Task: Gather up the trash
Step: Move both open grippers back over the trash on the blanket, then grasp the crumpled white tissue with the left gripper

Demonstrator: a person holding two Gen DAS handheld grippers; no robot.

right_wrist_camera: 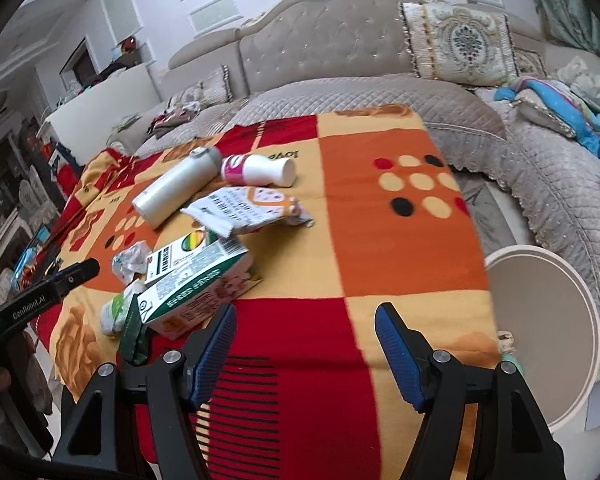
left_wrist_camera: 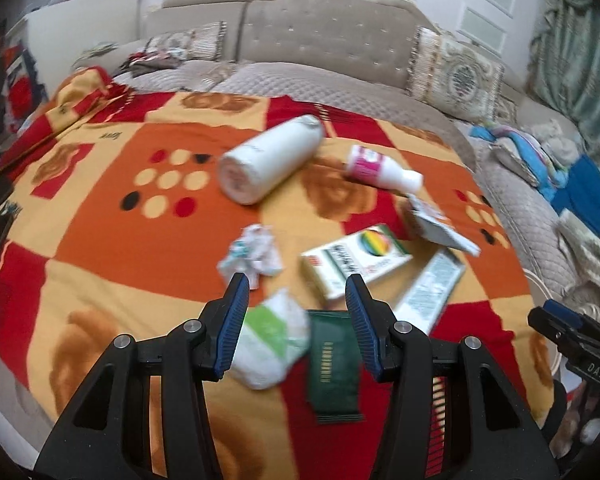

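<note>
While both jaws stand apart and empty, the left gripper (left_wrist_camera: 296, 292) should sink straight onto the white-green wrapper (left_wrist_camera: 272, 336) at its six o'clock, avoiding the dark green packet (left_wrist_camera: 332, 364) beside.

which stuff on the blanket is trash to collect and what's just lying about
Trash, as it looks:
crumpled paper
white and green wrapper
dark green packet
cardboard box
torn pouch
pink-label bottle
white bottle, perhaps

Just lying about:
blanket
sofa cushions
clothes
</note>
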